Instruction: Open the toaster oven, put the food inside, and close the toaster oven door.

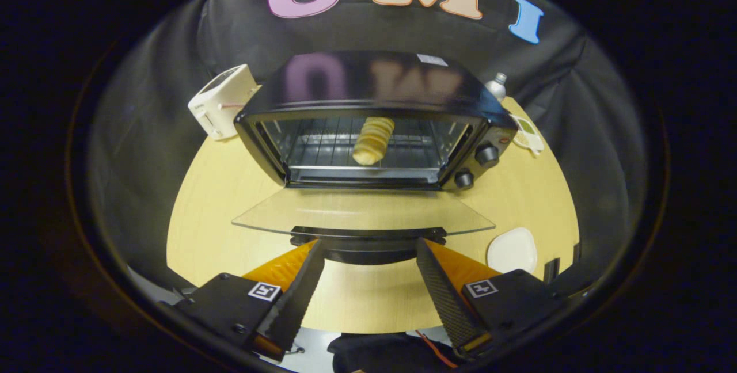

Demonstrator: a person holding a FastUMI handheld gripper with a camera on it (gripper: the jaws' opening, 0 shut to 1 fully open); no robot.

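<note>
A black toaster oven (pixel 368 91) stands on the round wooden table (pixel 230 189) with its glass door (pixel 363 212) folded down flat toward me. A pale ridged bread roll (pixel 373 140) lies on the wire rack inside the oven. The door's black handle (pixel 368 235) runs along its near edge. My gripper (pixel 369 245) is open, its fingertips (pixel 318 248) right at the handle, one toward each end of it. Whether they touch it I cannot tell. Nothing is held between the fingers.
A white toaster (pixel 220 101) stands left of the oven. A small bottle (pixel 496 86) and a packet (pixel 527 134) sit behind its right side. A white plate (pixel 512 250) rests on the table right of the fingers. Two knobs (pixel 486 155) face front.
</note>
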